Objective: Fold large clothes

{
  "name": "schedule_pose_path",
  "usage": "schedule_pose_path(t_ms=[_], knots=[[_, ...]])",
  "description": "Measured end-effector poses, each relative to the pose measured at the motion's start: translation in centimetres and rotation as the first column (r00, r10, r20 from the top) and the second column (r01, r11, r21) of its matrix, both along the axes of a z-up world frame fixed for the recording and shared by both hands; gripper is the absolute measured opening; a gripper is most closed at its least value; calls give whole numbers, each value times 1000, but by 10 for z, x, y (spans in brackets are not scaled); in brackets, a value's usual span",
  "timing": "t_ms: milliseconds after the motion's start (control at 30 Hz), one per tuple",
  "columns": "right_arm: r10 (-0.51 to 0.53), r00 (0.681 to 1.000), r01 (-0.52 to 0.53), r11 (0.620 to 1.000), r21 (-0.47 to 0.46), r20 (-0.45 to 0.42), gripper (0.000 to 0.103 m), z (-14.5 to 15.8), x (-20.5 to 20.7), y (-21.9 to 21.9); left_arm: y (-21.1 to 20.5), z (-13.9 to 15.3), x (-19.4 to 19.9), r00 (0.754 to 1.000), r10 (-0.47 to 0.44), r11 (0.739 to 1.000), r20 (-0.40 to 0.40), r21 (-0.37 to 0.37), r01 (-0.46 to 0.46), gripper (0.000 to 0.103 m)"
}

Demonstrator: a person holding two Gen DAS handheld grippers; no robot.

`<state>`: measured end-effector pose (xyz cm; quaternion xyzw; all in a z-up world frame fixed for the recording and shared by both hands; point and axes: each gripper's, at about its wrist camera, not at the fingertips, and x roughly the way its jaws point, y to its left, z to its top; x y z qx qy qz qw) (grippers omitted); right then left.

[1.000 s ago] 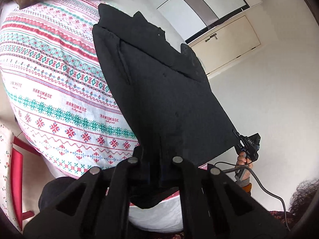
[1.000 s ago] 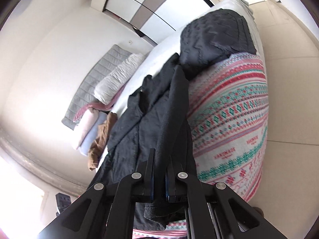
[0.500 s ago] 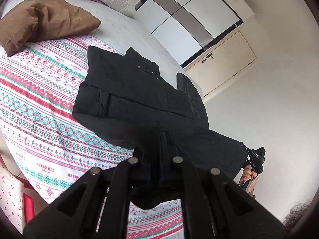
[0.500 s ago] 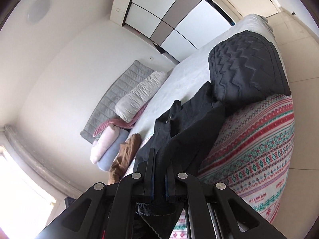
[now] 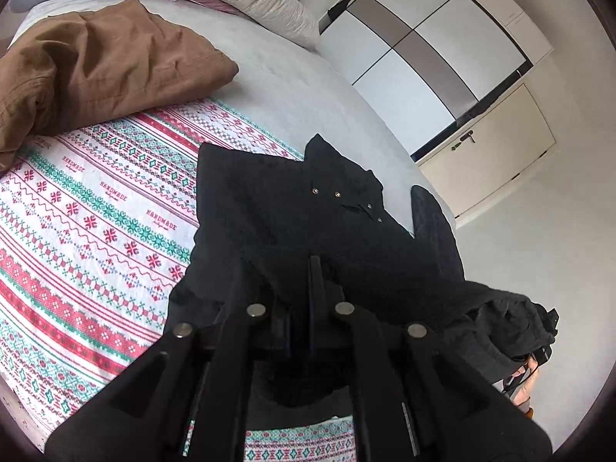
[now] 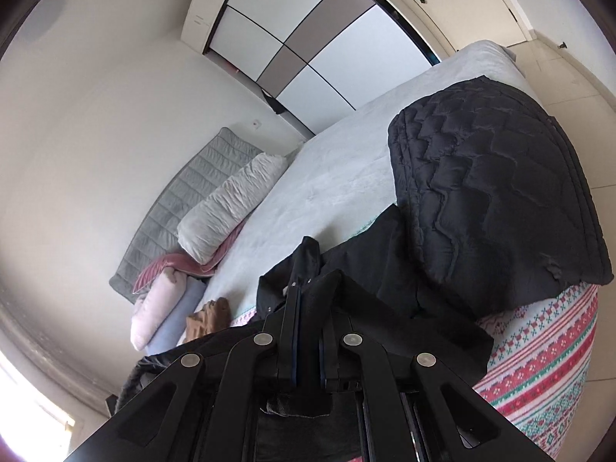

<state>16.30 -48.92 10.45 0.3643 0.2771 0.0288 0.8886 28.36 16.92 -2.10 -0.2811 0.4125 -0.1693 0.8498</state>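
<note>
Between the closed jaws of the left gripper (image 5: pixel 298 308) and the right gripper (image 6: pixel 308 319), each clamps one end of the hem of the black garment (image 5: pixel 292 215). The garment's collar end lies on the patterned bedspread (image 5: pixel 96 231), beside a quilted black jacket (image 6: pixel 492 200). Judged step: a lengthwise fold in progress. Next move: lay the hem level on the collar end, edges aligned, before release.

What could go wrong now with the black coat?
The left gripper and right gripper each pinch only an edge of the black coat, so the heavy cloth might slip out. The coat bunches near the right gripper, so the fold could land crooked. It also lies against the quilted jacket and might drag it.
</note>
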Motion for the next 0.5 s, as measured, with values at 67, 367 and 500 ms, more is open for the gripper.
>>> schedule_pose_path(t_ms=[67,367,500], knots=[[-30,999,30,1000,-1,-32,6,-10,30,-6,3,-9,24,999,49,999,-12,-3,-49,7],[-75,983,69,997,-40,-170,7,-80,151,-17,-6,-69,113,988,105,994,-111,15,-104,9],[-72,965,69,997,-18,-251,12,-119,180,-24,-9,-99,135,981,80,997,-175,18,-78,10]])
